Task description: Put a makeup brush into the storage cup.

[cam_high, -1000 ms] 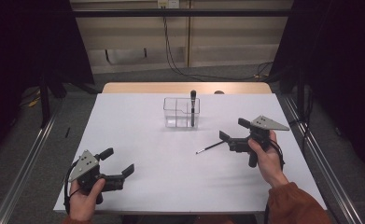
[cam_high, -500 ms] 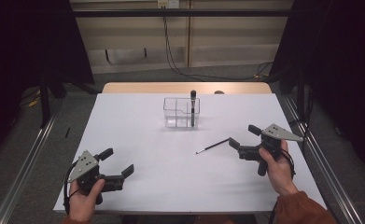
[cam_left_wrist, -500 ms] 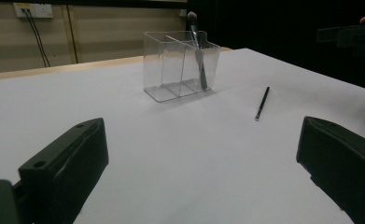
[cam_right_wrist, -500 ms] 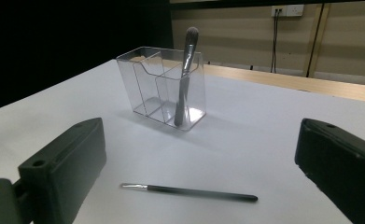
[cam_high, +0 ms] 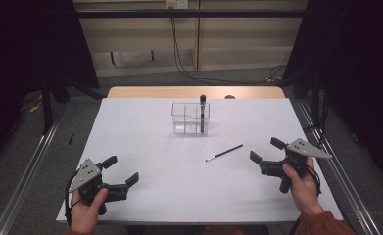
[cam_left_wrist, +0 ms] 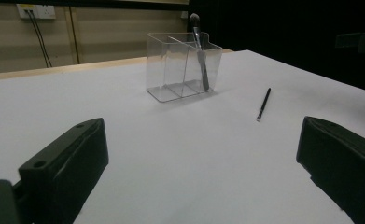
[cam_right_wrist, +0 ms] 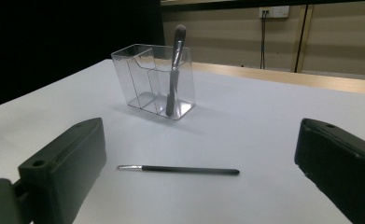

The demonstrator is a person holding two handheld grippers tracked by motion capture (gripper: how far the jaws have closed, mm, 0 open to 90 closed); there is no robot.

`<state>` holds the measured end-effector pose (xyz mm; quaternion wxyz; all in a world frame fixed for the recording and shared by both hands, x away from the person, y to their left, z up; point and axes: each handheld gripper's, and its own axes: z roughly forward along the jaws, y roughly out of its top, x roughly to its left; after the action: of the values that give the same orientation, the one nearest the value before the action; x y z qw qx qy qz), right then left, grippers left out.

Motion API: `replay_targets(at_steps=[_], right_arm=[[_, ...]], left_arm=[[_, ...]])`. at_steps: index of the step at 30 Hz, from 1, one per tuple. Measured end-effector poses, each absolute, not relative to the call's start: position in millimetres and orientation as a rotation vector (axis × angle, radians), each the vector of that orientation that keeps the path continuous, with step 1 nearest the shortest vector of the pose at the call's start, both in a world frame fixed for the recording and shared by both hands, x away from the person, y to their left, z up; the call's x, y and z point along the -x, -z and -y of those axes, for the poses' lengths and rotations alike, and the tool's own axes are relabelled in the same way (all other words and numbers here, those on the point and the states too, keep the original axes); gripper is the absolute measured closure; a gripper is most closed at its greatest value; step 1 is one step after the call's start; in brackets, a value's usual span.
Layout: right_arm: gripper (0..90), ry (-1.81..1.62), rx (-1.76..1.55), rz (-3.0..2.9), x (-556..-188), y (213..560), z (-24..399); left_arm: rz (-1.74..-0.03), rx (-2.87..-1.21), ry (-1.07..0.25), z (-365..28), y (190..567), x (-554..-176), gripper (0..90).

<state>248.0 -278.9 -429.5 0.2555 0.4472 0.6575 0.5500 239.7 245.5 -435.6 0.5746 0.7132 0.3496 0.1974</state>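
A thin black brush (cam_high: 224, 152) lies flat on the white table (cam_high: 145, 127), roughly midway between the near and far edges and toward the right edge, well apart from everything else. It is a slender dark stick with a pale metal ferrule and a fine tip at one end (cam_right_wrist: 124, 167); the plain end points toward the far right corner.

The right gripper (cam_high: 270, 154) hovers just right of it, held low in the person's right hand (cam_high: 301, 183), jaws spread wide and holding nothing. In the right gripper view the brush lies crosswise between the two jaws — a stance that looks suited to dropping over the handle and closing on it.

Near the far edge, at its middle, stands a clear plastic holder (cam_high: 189, 117) with dividers. A fatter brush (cam_high: 202, 111) already stands upright in its right-hand compartment, bristles up, which suggests the thin one is meant to join it.

The left gripper (cam_high: 123, 171) waits near the near left corner, jaws also spread and empty — probably parked clear of the work.
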Motion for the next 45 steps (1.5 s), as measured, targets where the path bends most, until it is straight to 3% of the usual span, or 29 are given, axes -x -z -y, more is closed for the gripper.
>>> replay_targets(at_steps=[29,45], right_arm=[[1.1,-1.429,-1.239,-1.756,-194,448,304],[0.3,-1.461,-1.25,-1.749,-200,448,301]], left_arm=[[-0.814,-1.653,-0.459,-241,433,-230,2.0],[-0.827,-1.666,-0.464,-245,436,-234,2.0]])
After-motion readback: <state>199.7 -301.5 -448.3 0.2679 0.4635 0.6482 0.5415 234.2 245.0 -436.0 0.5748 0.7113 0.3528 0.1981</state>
